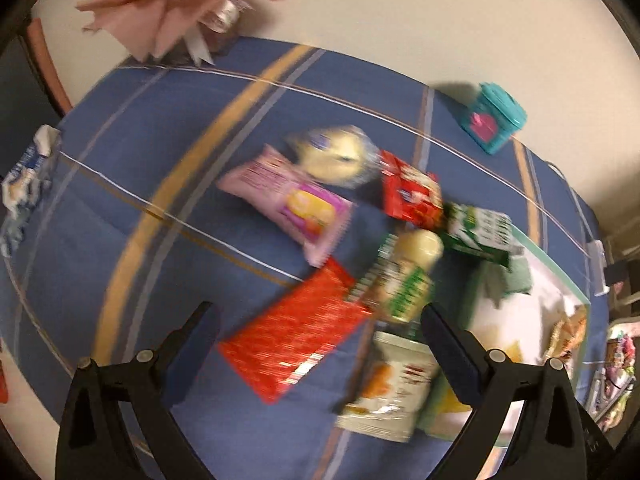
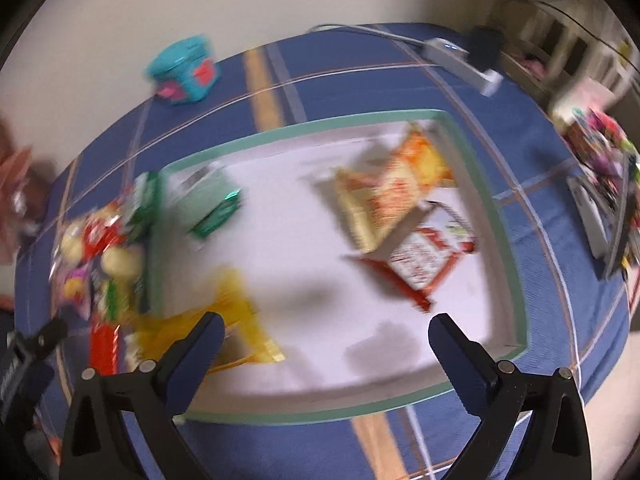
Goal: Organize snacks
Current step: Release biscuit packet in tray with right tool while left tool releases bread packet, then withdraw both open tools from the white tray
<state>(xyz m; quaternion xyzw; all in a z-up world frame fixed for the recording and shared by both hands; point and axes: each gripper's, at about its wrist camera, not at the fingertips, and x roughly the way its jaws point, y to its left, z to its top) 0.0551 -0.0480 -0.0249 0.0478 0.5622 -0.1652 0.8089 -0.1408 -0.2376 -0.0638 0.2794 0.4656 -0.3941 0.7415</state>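
- The left gripper hangs over the blue striped tablecloth with its jaws spread wide and nothing between the pads.
- Left to right in the left wrist view, loose snacks lie on the cloth: a pink packet, a long red packet, a pale round pack, a small red pack, a green-and-cream pouch and a white pouch.
- A teal tin stands apart at the far edge.
- The right gripper is above the white tray, jaws fully spread and empty.
- In the tray lie a yellow packet, a green packet, an orange packet and a red-and-white packet.
- A white power strip lies at the cloth's far right.
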